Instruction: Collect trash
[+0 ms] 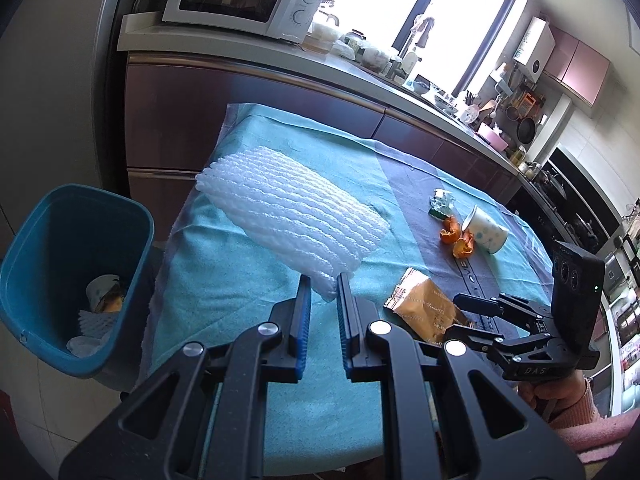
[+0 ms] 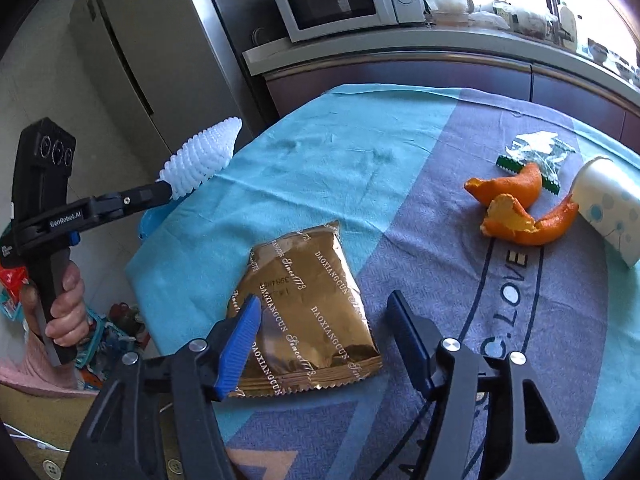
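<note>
**Gold wrapper between the parted jaws of the right tool**

In the right wrist view we see the gold snack wrapper (image 2: 304,308) lying flat on the cloth-covered surface (image 2: 344,152), its long axis running from about 11 o'clock to 5 o'clock. The right tool (image 2: 324,320) stands open over it, one pad at the wrapper's 9 o'clock edge, the other just off its 3 o'clock edge; neither pad visibly presses the foil. We judge the right hand the nearer. The left tool (image 2: 170,190), at 9 o'clock, is closed on a white foam net (image 2: 204,156), held off the surface. At 2 o'clock lie orange peels (image 2: 516,208), a crumpled foil scrap (image 2: 536,152) and a tipped paper cup (image 2: 608,208). The blue bin (image 1: 76,276) shows only in the left wrist view, at 9 o'clock. The wrapper's near corner is hidden behind the left-hand pad.
</note>
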Tool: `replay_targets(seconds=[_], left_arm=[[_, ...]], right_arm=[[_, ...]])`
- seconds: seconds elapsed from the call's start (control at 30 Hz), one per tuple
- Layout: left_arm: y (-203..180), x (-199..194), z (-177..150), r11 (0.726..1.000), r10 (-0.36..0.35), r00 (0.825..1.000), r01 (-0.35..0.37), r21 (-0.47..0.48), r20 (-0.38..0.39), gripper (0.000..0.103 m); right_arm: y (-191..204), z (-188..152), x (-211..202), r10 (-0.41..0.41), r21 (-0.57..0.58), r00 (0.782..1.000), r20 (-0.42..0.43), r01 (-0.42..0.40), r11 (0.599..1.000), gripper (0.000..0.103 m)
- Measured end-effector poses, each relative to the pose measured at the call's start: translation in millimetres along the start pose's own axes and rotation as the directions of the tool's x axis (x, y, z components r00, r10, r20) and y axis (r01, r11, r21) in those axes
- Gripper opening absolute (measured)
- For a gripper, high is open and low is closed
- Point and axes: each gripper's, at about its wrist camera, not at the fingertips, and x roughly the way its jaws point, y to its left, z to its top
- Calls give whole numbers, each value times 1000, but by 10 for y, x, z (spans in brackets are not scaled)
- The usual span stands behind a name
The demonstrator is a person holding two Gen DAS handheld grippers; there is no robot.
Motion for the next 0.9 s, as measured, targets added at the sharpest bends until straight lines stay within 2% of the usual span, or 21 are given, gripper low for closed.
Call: replay_targets(seconds=[0.07,0.1,0.2,0.23,0.4,0.7,0.9], left_arm=[[16,1,-11,1000,2,1000,-2,-4,-1,13],[24,0,-15,1000,5,1000,-5,-5,0,13],[53,-9,-25,1000,10,1000,-10,-12,2,13],[61,-16,-24,1000,12,1000,-12,-14,3,13],[111,-61,-35,999,24,1000,-23,-22,10,13],[159,-196,-79,999,44,999,-43,-33,31,13],[234,-293,-96,997,63,997,-61,-47,46,13]], right_arm=[[84,-2,23,-52,-52,999,-3,52,997,45],[108,-3,29,-73,-67,997,-2,72,995,36],[58,6,13,-52,-42,999,1,52,998,15],[41,9,6,-45,-34,999,4,45,998,13],[18,74,-81,21,-5,999,44,-20,1000,8],[138,294,-118,98,-20,990,100,-97,995,3],[201,418,-82,138,-20,983,118,-136,990,3]])
